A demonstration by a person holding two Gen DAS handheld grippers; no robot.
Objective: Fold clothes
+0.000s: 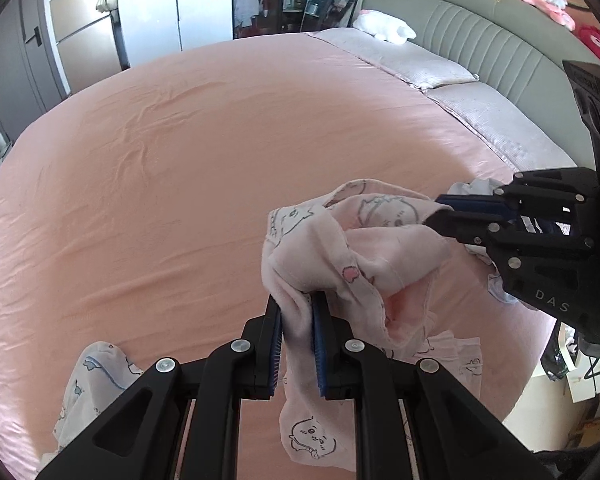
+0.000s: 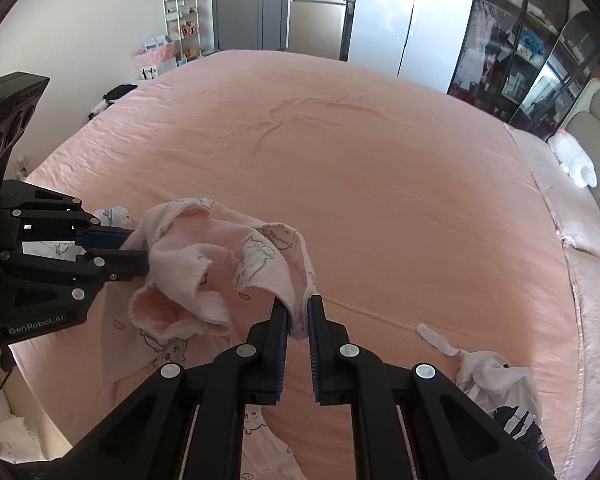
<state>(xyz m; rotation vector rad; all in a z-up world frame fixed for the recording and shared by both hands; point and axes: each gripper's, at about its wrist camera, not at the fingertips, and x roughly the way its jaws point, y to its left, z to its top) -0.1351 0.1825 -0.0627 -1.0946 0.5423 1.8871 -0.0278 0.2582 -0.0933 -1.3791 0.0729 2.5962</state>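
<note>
A pale pink garment [image 1: 364, 248] printed with cartoon animals hangs bunched above the pink bed sheet [image 1: 180, 160]. My left gripper [image 1: 298, 300] is shut on one edge of it, and the cloth trails down between the fingers. My right gripper [image 2: 298, 304] is shut on another edge of the same garment [image 2: 204, 256]. In the left wrist view the right gripper [image 1: 436, 210] comes in from the right, pinching the cloth. In the right wrist view the left gripper [image 2: 140, 248] reaches in from the left.
Another printed white garment [image 1: 88, 392] lies at the bed's near left. A white and dark striped garment [image 2: 500, 396] lies by the near right. Pillows [image 1: 400, 60] and a grey headboard [image 1: 480, 28] with plush toys line the right. Wardrobes [image 2: 380, 12] stand beyond the bed.
</note>
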